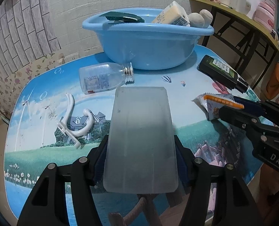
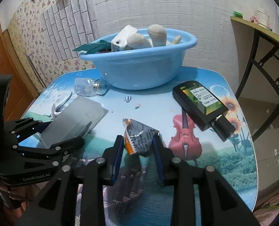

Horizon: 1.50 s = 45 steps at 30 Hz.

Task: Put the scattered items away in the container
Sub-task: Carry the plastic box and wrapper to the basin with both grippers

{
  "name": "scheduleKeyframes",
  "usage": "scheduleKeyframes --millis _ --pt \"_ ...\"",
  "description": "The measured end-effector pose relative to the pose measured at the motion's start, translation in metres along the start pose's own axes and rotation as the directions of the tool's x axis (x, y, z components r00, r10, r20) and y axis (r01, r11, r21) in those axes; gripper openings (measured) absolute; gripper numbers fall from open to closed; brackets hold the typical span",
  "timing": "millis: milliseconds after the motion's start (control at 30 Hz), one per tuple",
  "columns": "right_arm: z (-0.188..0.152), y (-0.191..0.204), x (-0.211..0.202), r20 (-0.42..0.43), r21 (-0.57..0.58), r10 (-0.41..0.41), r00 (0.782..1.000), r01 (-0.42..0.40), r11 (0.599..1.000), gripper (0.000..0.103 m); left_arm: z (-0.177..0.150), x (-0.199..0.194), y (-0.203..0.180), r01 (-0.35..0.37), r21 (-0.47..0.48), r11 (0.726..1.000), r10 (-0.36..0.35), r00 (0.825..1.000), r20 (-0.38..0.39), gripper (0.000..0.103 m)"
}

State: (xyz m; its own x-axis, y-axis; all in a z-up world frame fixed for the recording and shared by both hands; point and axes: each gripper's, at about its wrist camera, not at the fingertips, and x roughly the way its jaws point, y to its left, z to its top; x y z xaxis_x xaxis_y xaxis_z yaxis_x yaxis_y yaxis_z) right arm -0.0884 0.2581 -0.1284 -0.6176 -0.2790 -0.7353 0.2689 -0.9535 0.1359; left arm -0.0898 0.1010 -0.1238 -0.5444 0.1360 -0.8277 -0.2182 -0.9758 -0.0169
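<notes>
The blue basin (image 1: 149, 43) stood at the far edge of the printed table (image 2: 158, 101), already holding a cream carton (image 1: 172, 15), a pale plush toy (image 2: 149, 36) and a dark green packet (image 1: 124, 17). The left gripper (image 1: 140, 150) was clamped on a frosted translucent plate (image 1: 141, 131), one blue pad pressing each long edge, the plate raised above the near left part of the table. The right gripper (image 2: 139, 146) held a crumpled snack packet (image 2: 139, 137) between its pads, which touched the packet's two sides. A clear empty bottle (image 1: 101, 79) lay on its side just beside the basin's near left wall. A white plastic hook (image 1: 73, 118) lay left of the plate. A black flat bottle (image 2: 201, 105) lay on the right side of the table, well apart from the basin.
</notes>
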Motion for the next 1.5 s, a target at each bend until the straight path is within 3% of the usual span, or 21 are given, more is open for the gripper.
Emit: scheduleKeyframes --millis 133,233,267,333,533,967,1200,1500 --pt "0.001 0.000 0.002 0.002 0.002 -0.011 1.000 0.011 1.000 0.046 0.002 0.003 0.000 -0.005 0.000 1.000 0.005 1.000 0.010 0.065" --pt "0.002 0.002 0.008 -0.005 -0.008 -0.017 1.000 0.017 1.000 0.046 0.003 0.003 -0.001 0.002 0.010 1.000 -0.002 1.000 0.024 0.061" --pt "0.003 0.003 0.010 -0.010 -0.013 -0.013 1.000 0.013 1.000 0.045 0.003 0.003 -0.003 0.003 0.018 1.000 -0.004 1.000 0.026 0.061" --pt "0.002 0.005 0.012 -0.019 -0.025 -0.020 1.000 0.020 0.999 0.031 0.002 0.003 -0.002 0.009 0.020 1.000 -0.009 1.000 0.030 0.061" --pt "0.001 0.002 0.008 -0.012 -0.016 0.001 1.000 -0.001 1.000 0.030 0.002 0.000 0.002 0.024 0.000 1.000 -0.024 0.999 0.031 0.061" --pt "0.011 0.005 -0.021 0.076 -0.011 0.032 0.997 -0.031 0.999 0.029 0.007 -0.035 0.016 0.047 -0.036 0.998 -0.042 0.992 0.122 0.061" --pt "0.019 0.010 -0.035 0.097 -0.002 0.051 0.994 -0.051 0.999 0.029 0.015 -0.065 0.020 0.057 -0.033 0.998 -0.050 0.979 0.199 0.061" --pt "0.038 0.021 -0.059 0.190 -0.033 0.067 0.980 -0.061 0.998 0.029 0.034 -0.085 0.029 0.066 -0.037 0.997 -0.054 0.963 0.265 0.061"
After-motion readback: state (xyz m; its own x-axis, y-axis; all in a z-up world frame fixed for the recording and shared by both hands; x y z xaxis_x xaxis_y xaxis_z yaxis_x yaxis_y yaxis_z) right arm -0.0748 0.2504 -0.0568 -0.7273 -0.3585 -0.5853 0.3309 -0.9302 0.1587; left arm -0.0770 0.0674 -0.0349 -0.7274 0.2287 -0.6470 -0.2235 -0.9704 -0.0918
